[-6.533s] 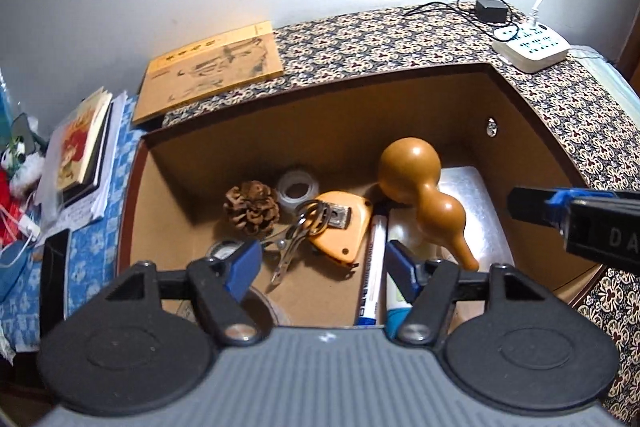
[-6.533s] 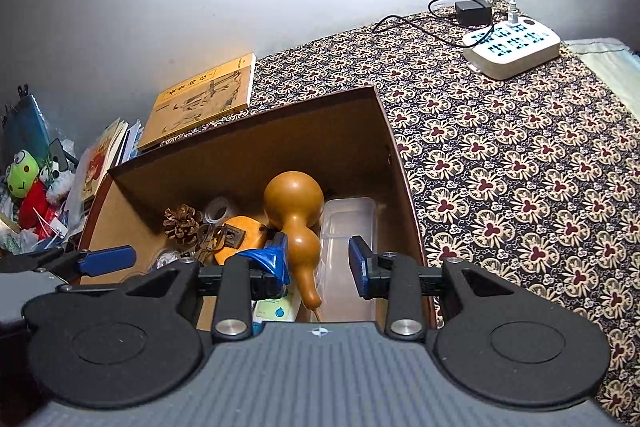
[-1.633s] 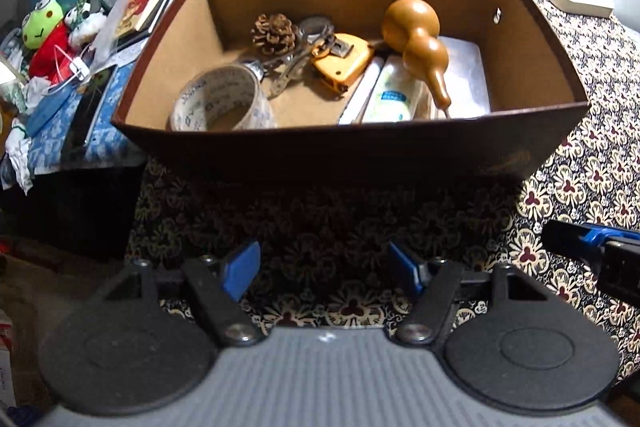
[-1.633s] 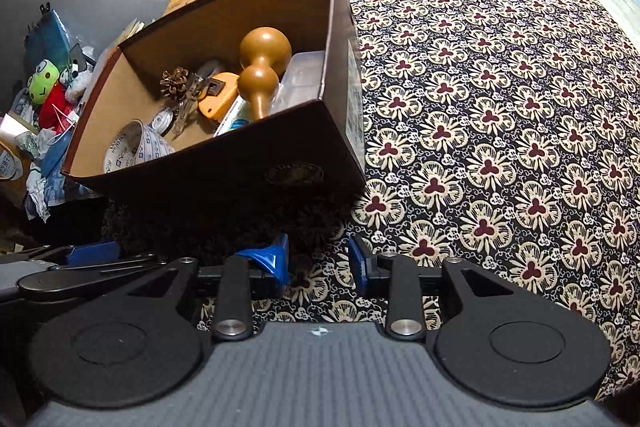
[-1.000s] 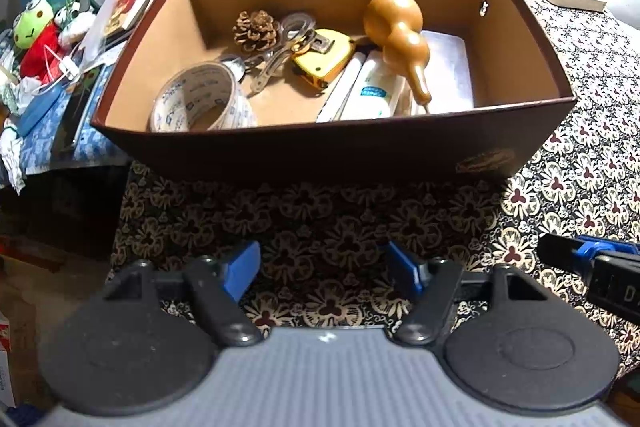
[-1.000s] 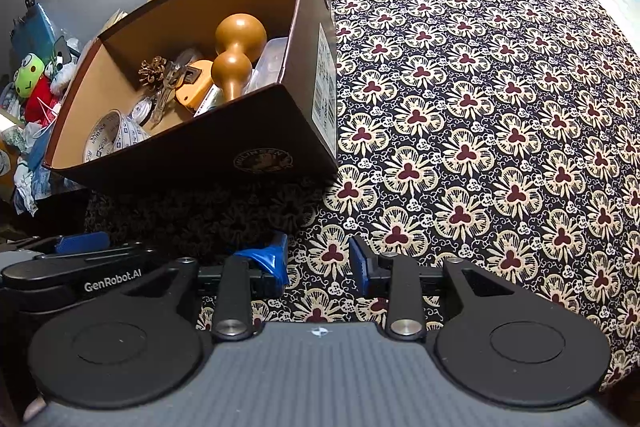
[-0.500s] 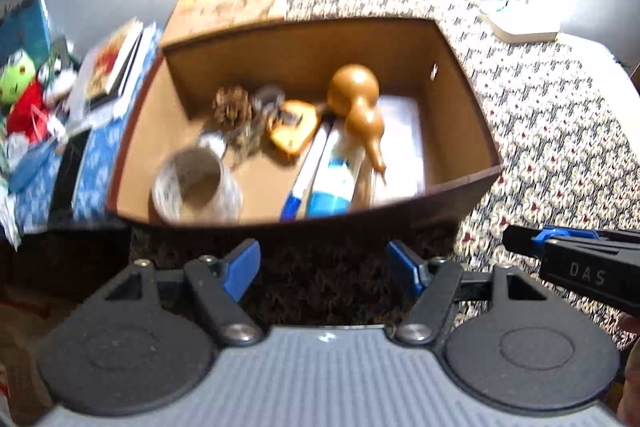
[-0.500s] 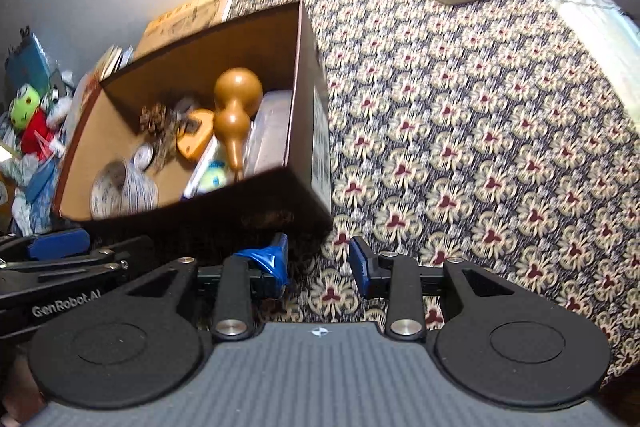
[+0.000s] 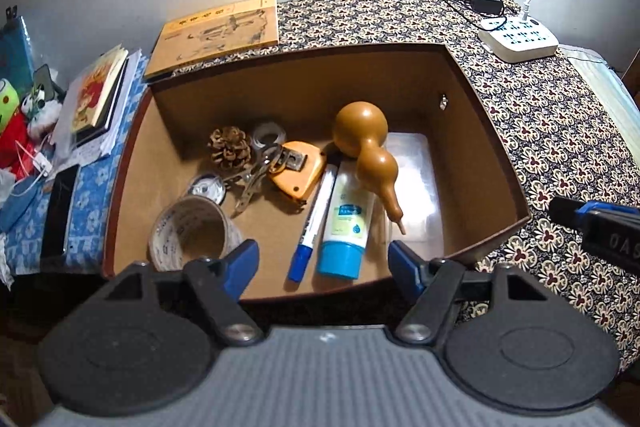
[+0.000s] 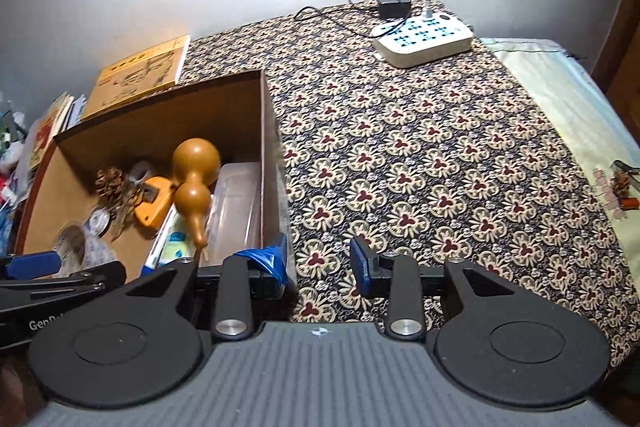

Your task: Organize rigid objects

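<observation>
Both grippers empty, jaws spread: left gripper (image 9: 322, 261) hovers over the near rim of the brown box (image 9: 488, 147), right gripper (image 10: 318, 263) just right of it above the patterned cloth (image 10: 440, 163). Gourd (image 9: 368, 151) lies in the box, leaning on the tube (image 9: 346, 223). I'd come straight down and pinch its narrow waist, clear of the marker (image 9: 314, 223).

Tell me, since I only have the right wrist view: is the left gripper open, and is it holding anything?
Observer: The left gripper is open and empty, hovering at the near rim of the brown cardboard box.
Operator: What lies just ahead of it?
Observer: A white tube with a blue cap, lying flat beside a white marker with a blue cap.
Operator: Anything left of the box?
Observer: A black phone on a blue floral cloth.
</observation>
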A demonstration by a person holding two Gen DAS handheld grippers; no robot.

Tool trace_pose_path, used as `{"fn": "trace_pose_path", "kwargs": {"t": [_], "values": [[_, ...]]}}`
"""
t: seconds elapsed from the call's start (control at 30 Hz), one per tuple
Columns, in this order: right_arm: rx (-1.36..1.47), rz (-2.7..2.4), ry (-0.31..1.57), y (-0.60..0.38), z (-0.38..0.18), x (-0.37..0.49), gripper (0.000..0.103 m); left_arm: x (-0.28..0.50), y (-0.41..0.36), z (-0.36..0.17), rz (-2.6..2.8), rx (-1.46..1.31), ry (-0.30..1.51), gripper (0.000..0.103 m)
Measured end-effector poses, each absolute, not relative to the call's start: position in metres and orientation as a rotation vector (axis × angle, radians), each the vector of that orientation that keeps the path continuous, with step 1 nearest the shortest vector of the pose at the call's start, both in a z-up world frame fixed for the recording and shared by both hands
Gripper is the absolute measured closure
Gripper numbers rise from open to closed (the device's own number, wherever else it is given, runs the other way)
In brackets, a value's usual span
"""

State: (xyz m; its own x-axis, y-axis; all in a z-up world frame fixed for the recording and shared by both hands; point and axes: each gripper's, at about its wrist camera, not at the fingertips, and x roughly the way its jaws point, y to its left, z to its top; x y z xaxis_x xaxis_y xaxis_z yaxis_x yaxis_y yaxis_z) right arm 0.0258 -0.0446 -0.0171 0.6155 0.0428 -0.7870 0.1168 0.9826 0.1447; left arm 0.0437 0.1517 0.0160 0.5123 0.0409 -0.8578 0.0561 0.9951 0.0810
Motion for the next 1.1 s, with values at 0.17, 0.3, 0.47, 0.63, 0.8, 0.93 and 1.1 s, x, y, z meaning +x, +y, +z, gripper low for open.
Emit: {"fn": "trace_pose_path", "kwargs": {"t": [0.17, 0.3, 0.47, 0.63, 0.8, 0.93, 1.1], "values": [[0.154, -0.075, 0.891, -0.044, -0.017, 0.027, 0.086, 0.051, 0.152, 0.012, -0.024, 0.090, 1.028, 0.033], [0.140, -0.063, 0.899, -0.048, -0.020, 0.030, 0.086, 0.052, 0.146, 0.010, -0.019, 0.077, 1.020, 0.033], [0.127, -0.023, 0.908, -0.060, -0.021, 0.036, 0.086, 0.055, 0.135, 0.010, 0.014, 0.056, 1.026, 0.033], [0.111, 0.010, 0.910, -0.078, -0.019, 0.044, 0.085, 0.054, 0.117, 0.015, 0.044, 0.041, 1.007, 0.033], [0.100, 0.045, 0.905, -0.093, -0.018, 0.050, 0.085, 0.051, 0.098, 0.019, 0.078, 0.047, 0.981, 0.032], [0.084, 0.080, 0.906, -0.101, -0.021, 0.056, 0.085, 0.051, 0.091, 0.018, 0.111, 0.025, 0.980, 0.032], [0.082, 0.112, 0.912, -0.108, -0.023, 0.061, 0.085, 0.053, 0.087, 0.014, 0.153, 0.015, 0.989, 0.032]]}}
